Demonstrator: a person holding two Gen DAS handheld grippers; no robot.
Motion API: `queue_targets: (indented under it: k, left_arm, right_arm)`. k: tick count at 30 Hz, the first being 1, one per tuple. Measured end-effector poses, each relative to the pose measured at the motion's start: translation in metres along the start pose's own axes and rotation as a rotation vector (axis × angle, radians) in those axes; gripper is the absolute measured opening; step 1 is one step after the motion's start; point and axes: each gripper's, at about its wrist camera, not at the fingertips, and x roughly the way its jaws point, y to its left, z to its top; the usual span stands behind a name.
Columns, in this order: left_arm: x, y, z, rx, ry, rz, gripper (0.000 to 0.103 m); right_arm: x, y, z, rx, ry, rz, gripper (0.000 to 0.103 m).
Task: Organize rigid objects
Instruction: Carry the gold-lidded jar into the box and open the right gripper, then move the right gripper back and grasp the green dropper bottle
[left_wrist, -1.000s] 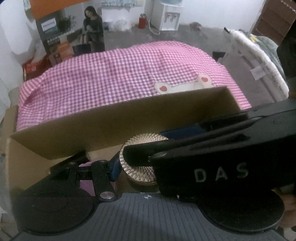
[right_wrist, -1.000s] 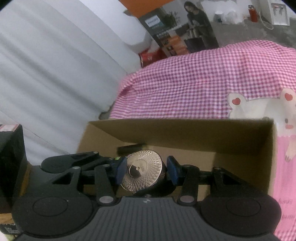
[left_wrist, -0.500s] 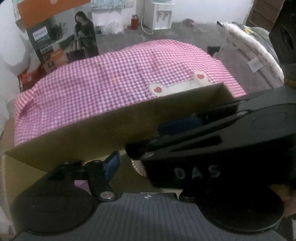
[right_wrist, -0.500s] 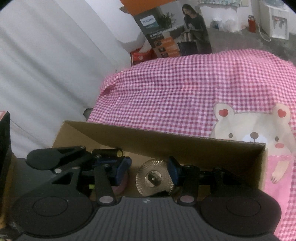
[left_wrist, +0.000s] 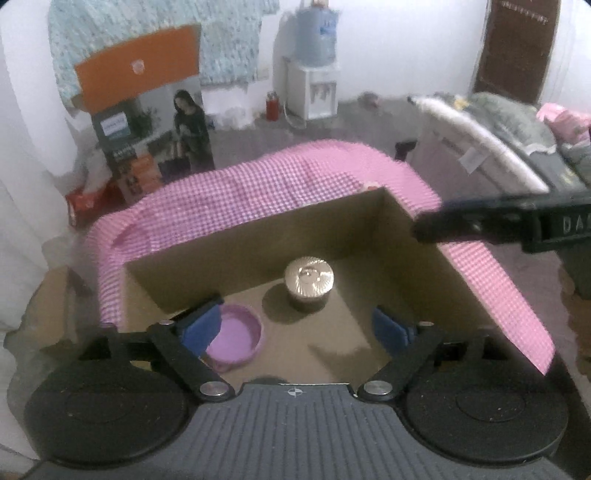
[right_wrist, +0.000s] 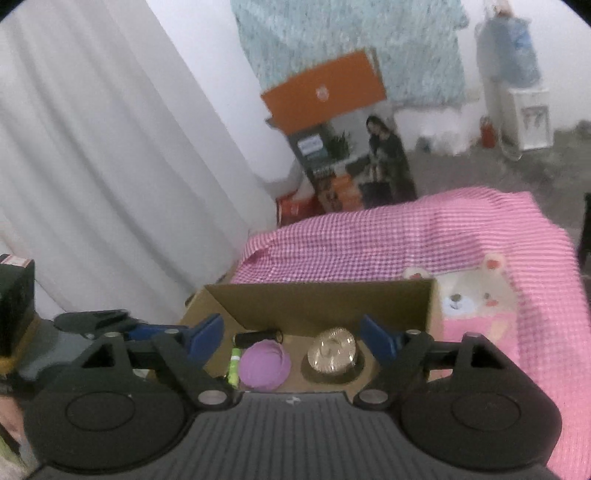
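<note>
We see both grippers — left gripper (left_wrist: 299, 325) and right gripper (right_wrist: 291, 338) — with jaws just spread wide and nothing between them, above the brown cardboard box (left_wrist: 413, 258). Inside stand the round gold ribbed-lid jar (left_wrist: 309, 281) and, near it, what looks like a shallow purple plastic lid (left_wrist: 236, 338).

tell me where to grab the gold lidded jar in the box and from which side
Grip the gold lidded jar by its round lid, coming from above with the fingers on opposite sides of the rim. It stands upright in the cardboard box, whose walls block a level approach; the pink dish lies apart.
</note>
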Motion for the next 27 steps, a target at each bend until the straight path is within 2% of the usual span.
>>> queue_targets:
  k: [5,9,11,16,18,22,27]
  left_arm:
    - [-0.034,-0.012,-0.041,-0.026,-0.087,-0.012,0.099]
    - [-0.037,-0.040,-0.083,0.021,-0.136,0.034,0.099]
    - [-0.035,-0.054,-0.103,0.051,-0.150,0.058,0.099]
    - [-0.021,-0.080,-0.135,0.091,-0.194,0.051,0.099]
    - [-0.014,-0.088,-0.142,0.109,-0.196,0.063,0.095]
    - [0.001,-0.097,-0.148,0.149,-0.194,0.088,0.077]
    - [0.014,-0.094,-0.146,0.139,-0.182,0.103,0.063]
  right_arm:
    - [-0.039,0.001,-0.046,0.048,-0.029,0.020,0.084]
    - [-0.061,0.006,-0.086,0.085,-0.044,0.056,0.084]
    - [-0.066,0.010,-0.101,0.078,-0.039,0.053,0.084]
    - [-0.051,0.025,-0.128,0.049,0.041,0.052,0.084]
    - [-0.042,0.031,-0.135,0.036,0.070,0.053,0.084]
    - [-0.025,0.041,-0.140,0.000,0.101,0.055,0.080]
    - [-0.003,0.050,-0.143,-0.046,0.129,0.031,0.064]
